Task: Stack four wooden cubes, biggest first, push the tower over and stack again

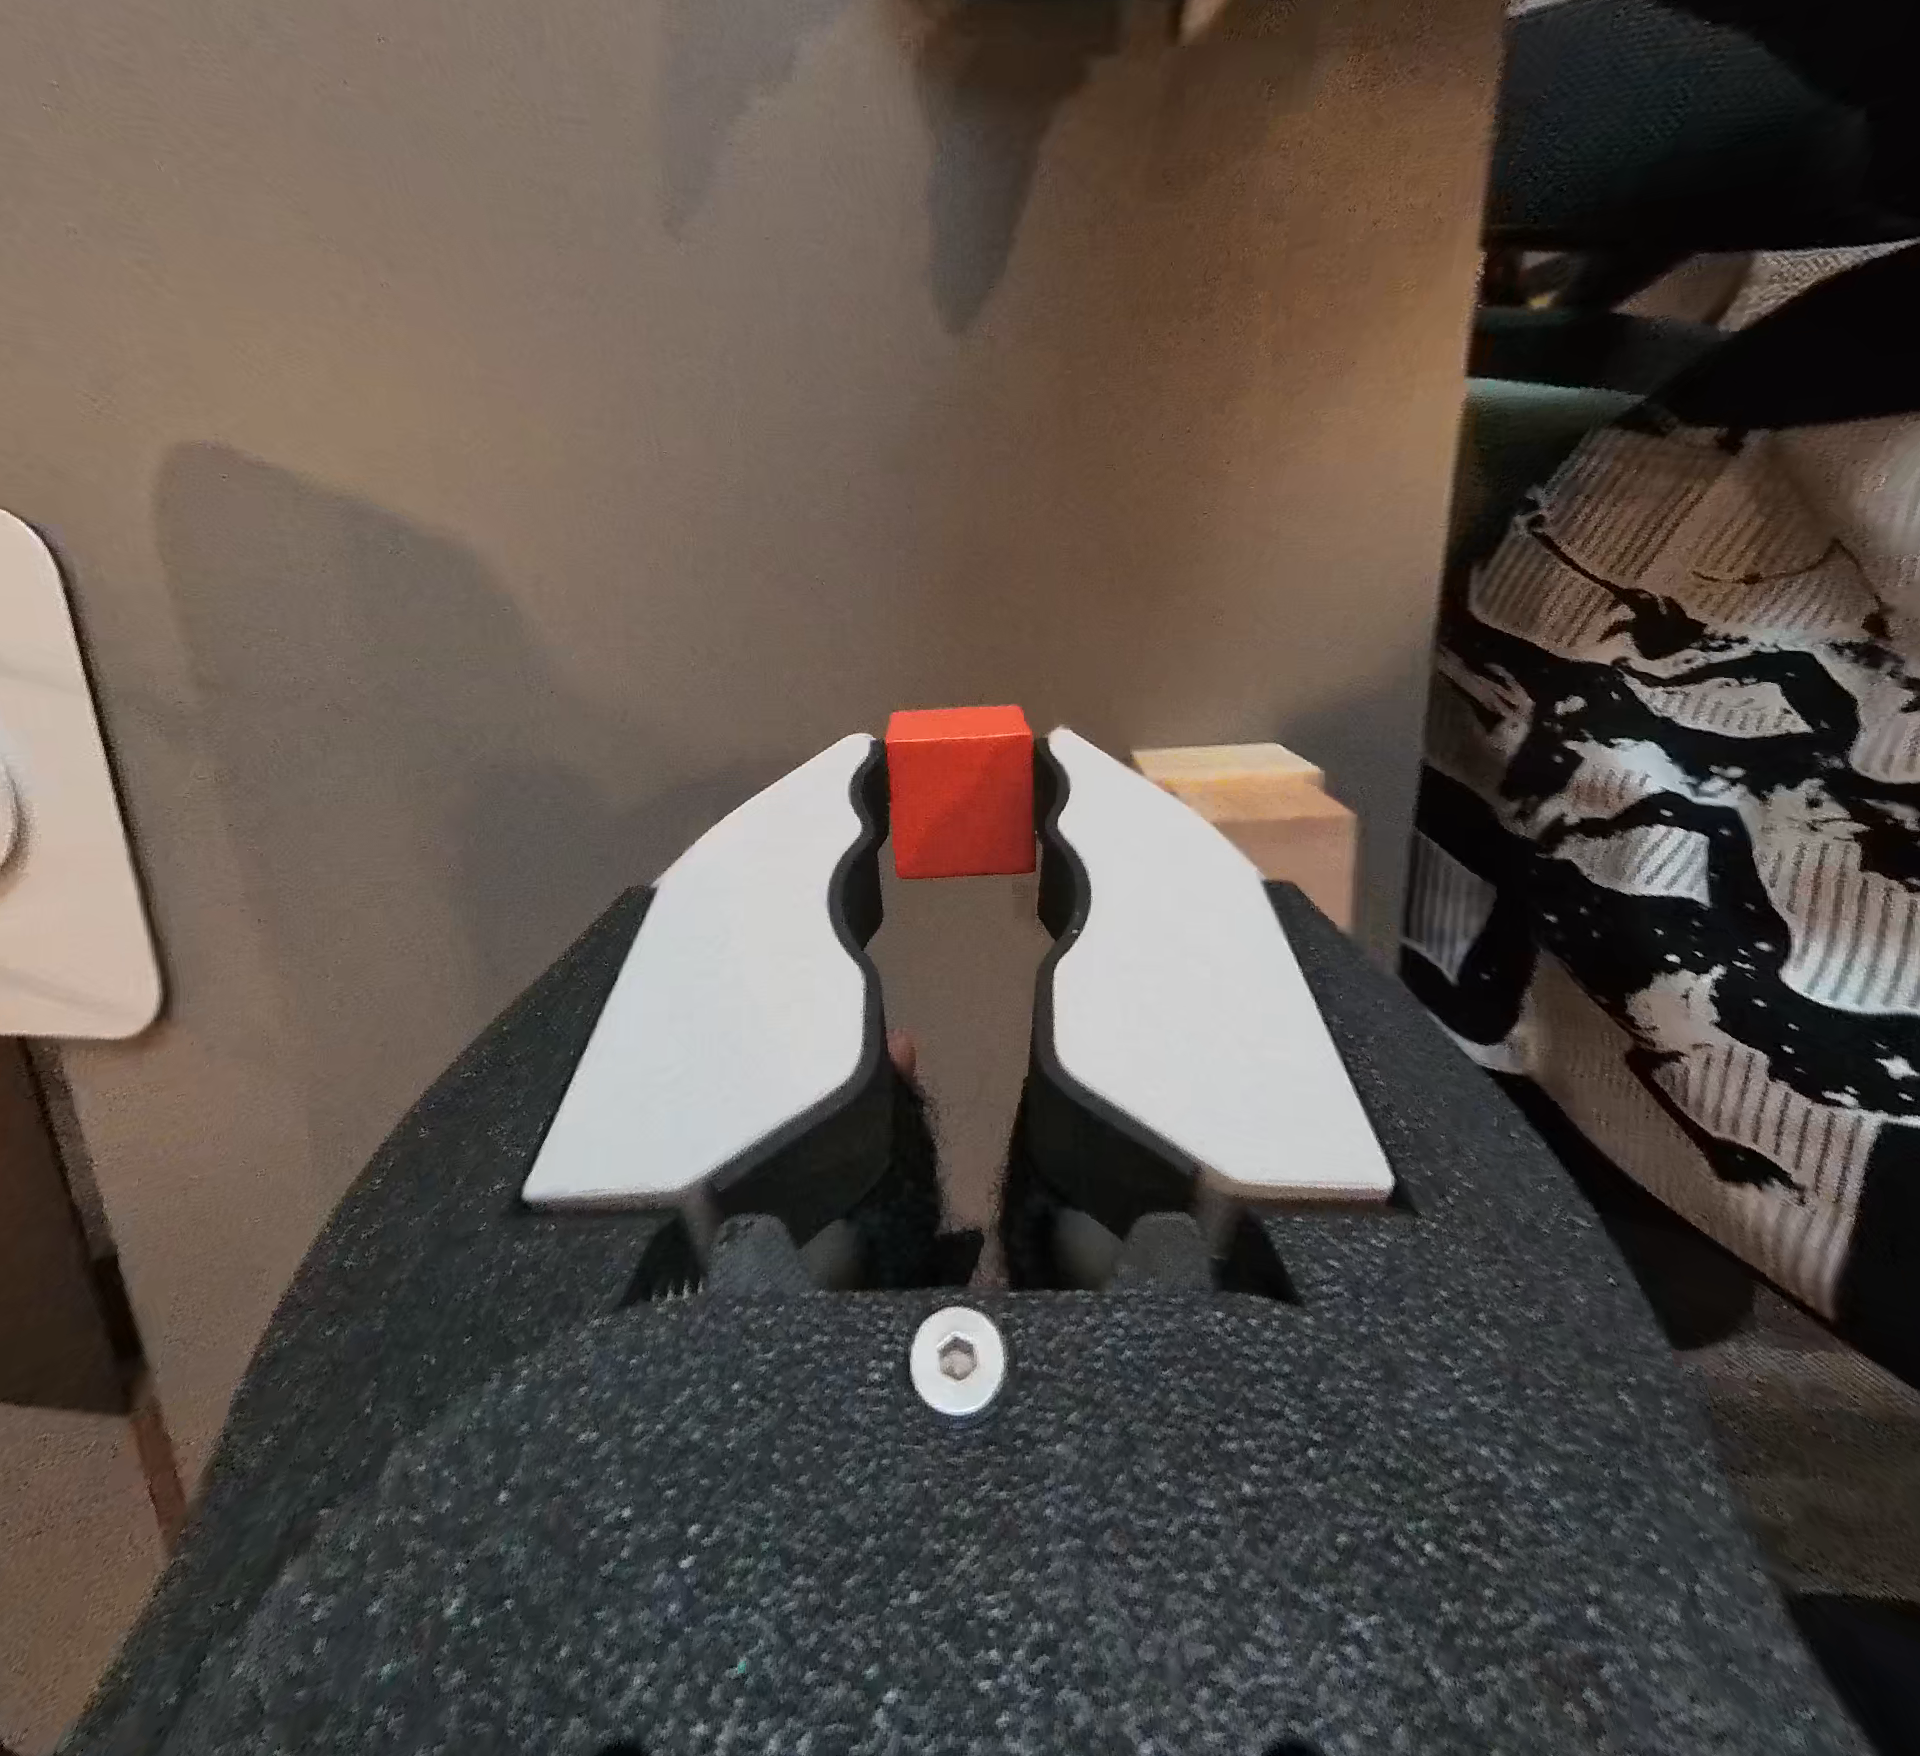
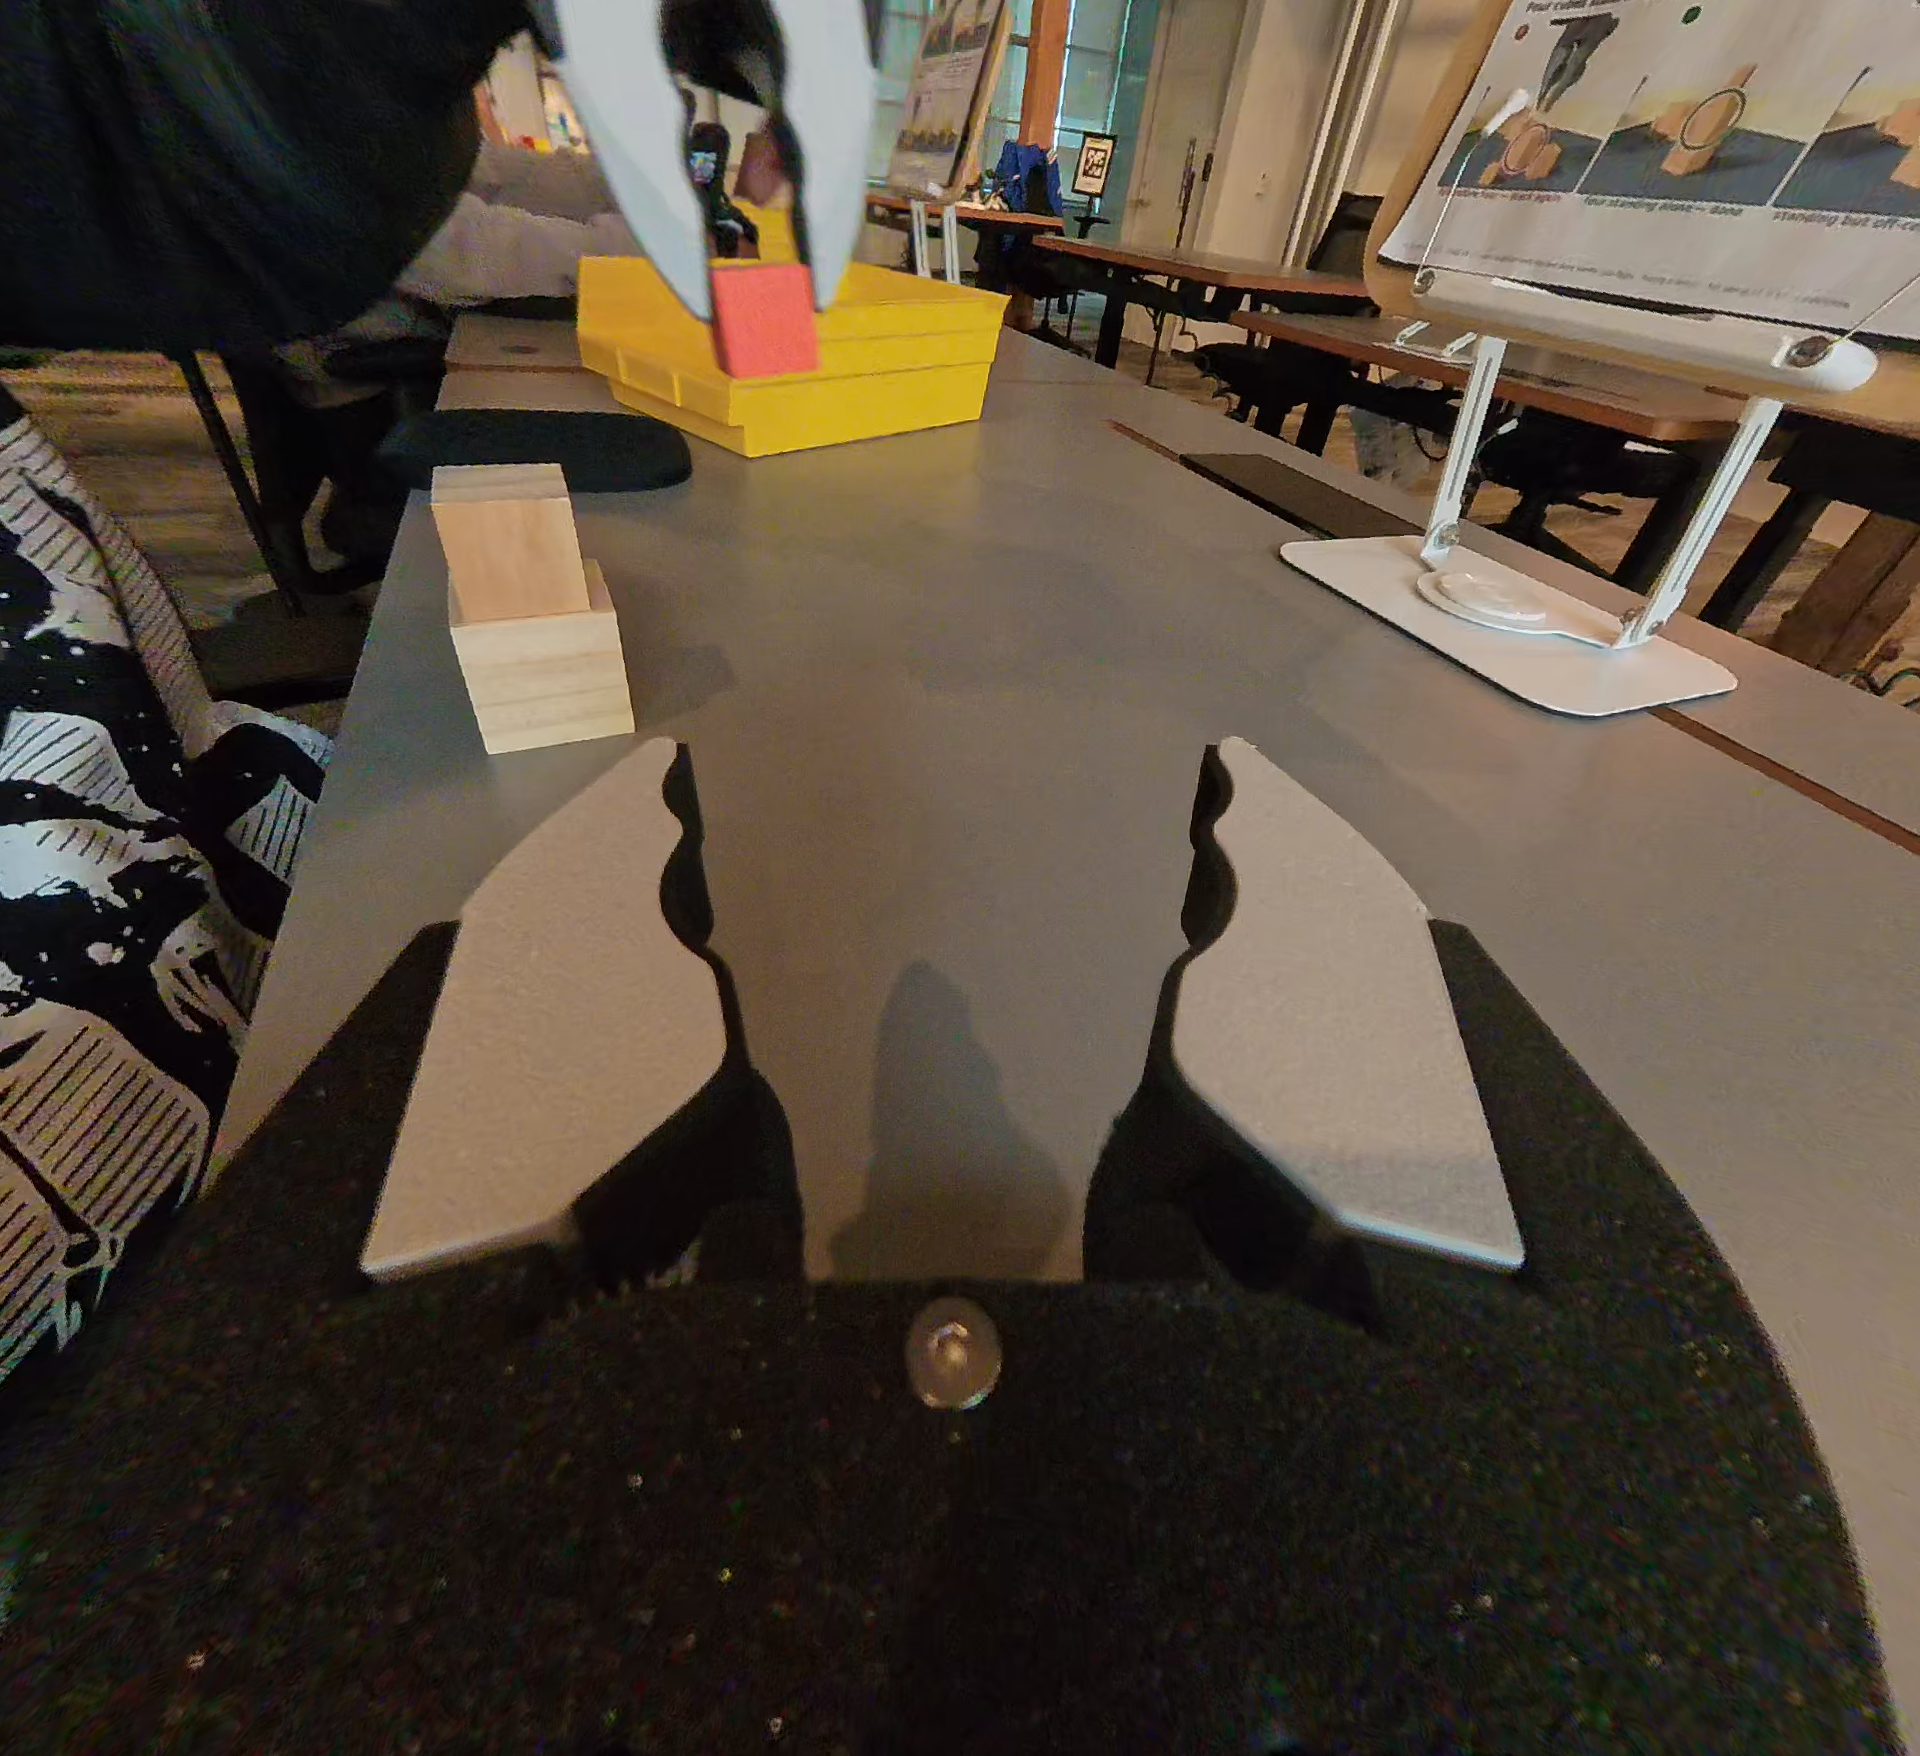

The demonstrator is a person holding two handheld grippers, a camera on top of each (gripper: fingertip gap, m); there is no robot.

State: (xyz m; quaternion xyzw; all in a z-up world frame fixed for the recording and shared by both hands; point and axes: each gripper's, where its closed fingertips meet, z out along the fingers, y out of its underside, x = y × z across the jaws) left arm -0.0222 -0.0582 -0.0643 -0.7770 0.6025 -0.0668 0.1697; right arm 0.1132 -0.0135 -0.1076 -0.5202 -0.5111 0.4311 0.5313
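My left gripper [image 1: 958, 750] is shut on a small red cube [image 1: 962, 792] and holds it in the air above the grey table [image 1: 520, 356]. The right wrist view shows the same gripper [image 2: 764, 293] from afar, with the red cube [image 2: 764, 319] between its tips. Two plain wooden cubes stand stacked near the table's edge, a smaller one [image 2: 509, 543] on a bigger one [image 2: 545, 667]. The stack [image 1: 1278, 813] shows right of my left fingers. My right gripper [image 2: 945, 761] is open and empty, low over the table, right of the stack.
A yellow tray [image 2: 862, 376] sits at the far end of the table. A white stand [image 2: 1507, 626] holding an instruction sheet is on the right. A person's black-and-white patterned clothing [image 2: 104, 823] is beside the table edge. A black pad [image 2: 540, 449] lies behind the stack.
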